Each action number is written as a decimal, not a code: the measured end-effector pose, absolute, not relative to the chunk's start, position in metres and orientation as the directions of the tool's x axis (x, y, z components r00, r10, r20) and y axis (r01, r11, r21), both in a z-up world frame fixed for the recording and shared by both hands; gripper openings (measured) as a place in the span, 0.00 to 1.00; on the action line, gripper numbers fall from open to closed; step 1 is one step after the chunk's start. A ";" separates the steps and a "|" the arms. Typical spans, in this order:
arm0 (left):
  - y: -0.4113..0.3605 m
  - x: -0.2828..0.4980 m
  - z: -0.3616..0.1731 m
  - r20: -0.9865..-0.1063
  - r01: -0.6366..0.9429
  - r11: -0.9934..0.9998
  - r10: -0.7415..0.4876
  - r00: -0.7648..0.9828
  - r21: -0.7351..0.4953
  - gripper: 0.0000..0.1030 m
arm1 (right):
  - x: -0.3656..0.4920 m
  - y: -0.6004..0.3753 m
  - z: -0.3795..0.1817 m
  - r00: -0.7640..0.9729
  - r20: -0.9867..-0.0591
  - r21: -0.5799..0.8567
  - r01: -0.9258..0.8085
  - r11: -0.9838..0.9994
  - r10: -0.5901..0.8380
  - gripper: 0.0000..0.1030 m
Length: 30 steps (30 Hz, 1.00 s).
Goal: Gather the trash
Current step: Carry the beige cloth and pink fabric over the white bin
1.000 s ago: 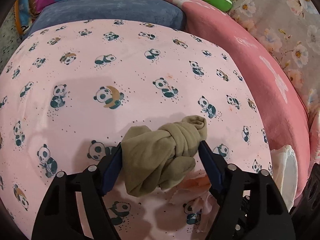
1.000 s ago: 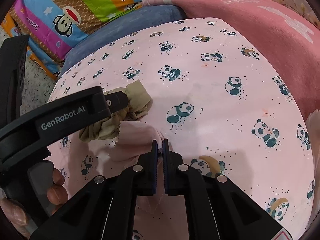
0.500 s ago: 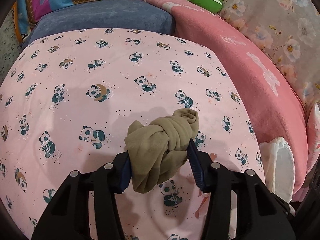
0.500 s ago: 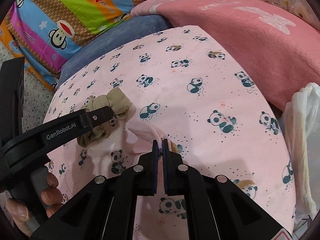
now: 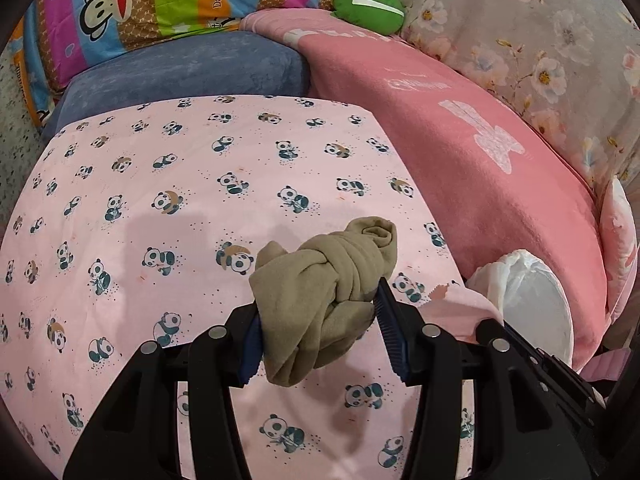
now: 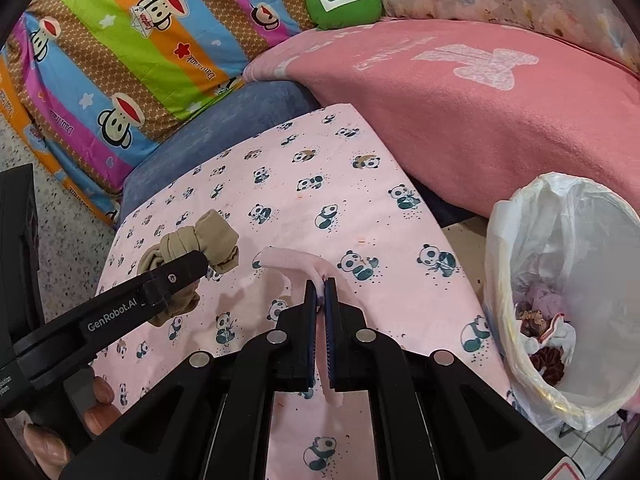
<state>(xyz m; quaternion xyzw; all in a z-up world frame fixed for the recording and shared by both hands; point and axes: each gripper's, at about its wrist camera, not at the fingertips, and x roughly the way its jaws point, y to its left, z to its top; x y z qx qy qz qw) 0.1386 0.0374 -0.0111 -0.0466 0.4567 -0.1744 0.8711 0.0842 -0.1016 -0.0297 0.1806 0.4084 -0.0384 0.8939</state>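
My left gripper (image 5: 318, 320) is shut on a knotted olive-brown cloth (image 5: 320, 292) and holds it above the pink panda sheet (image 5: 160, 200). The cloth also shows in the right wrist view (image 6: 192, 256), with the left gripper's finger (image 6: 176, 276) across it. My right gripper (image 6: 320, 296) is shut on a thin pale pink scrap (image 6: 296, 264), lifted off the sheet. A bin lined with a white plastic bag (image 6: 560, 280) stands at the right and holds some trash (image 6: 540, 336). The bag shows in the left wrist view (image 5: 528, 300) too.
A pink blanket (image 5: 460, 140), a blue cushion (image 5: 192, 68), a striped monkey-print pillow (image 6: 120, 60), a green cushion (image 5: 368, 0) and floral bedding (image 5: 540, 40) lie behind the sheet. Speckled floor (image 6: 60, 220) is at the left.
Both grippers have risen and pulled back from the sheet with their items. The view has shifted right, and the lined bin has come into view.
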 end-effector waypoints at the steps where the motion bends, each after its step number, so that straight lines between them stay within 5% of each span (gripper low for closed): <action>1: 0.033 0.135 -0.009 -0.778 0.270 0.934 -0.348 0.523 -0.236 0.46 | 0.079 -0.105 -0.026 0.669 -0.739 0.292 0.220 0.931 0.074 0.05; 30: -0.095 0.059 0.011 -0.763 0.520 0.845 -0.419 0.492 -0.129 0.46 | -0.033 -0.236 0.014 0.745 -0.659 0.345 0.417 0.841 -0.099 0.05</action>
